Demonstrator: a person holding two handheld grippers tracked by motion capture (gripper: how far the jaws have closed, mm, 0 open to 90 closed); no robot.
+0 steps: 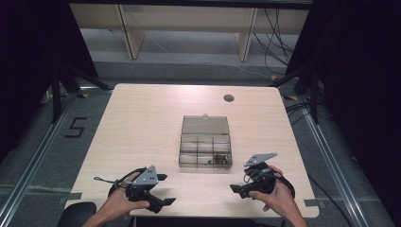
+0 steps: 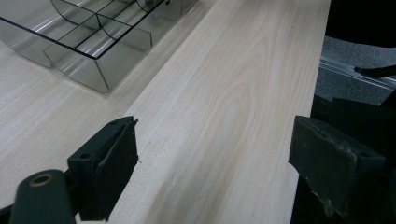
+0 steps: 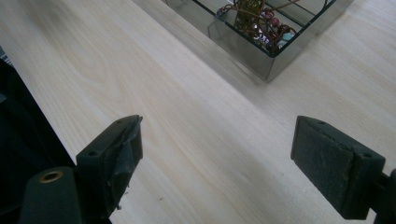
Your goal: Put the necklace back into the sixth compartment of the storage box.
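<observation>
Both grippers sit low at the near table edge, jaws spread wide, nothing between them. The clear compartment box [image 1: 205, 147] lies ahead of and between the 2: up and to the left of the left gripper [image 2: 212, 154] jaws, ahead and right of the right gripper [image 3: 217, 154] jaws. The tangled jewellery [image 3: 261, 21] fills the corner compartment nearest the right gripper, so that hand looks better placed to reach in.

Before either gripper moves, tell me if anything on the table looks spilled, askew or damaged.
Nothing stands out. The clear compartment box sits square on the table with its lid open, and the tangle of small jewellery stays inside one near compartment. The left gripper and right gripper hang open, apart from the box.
</observation>
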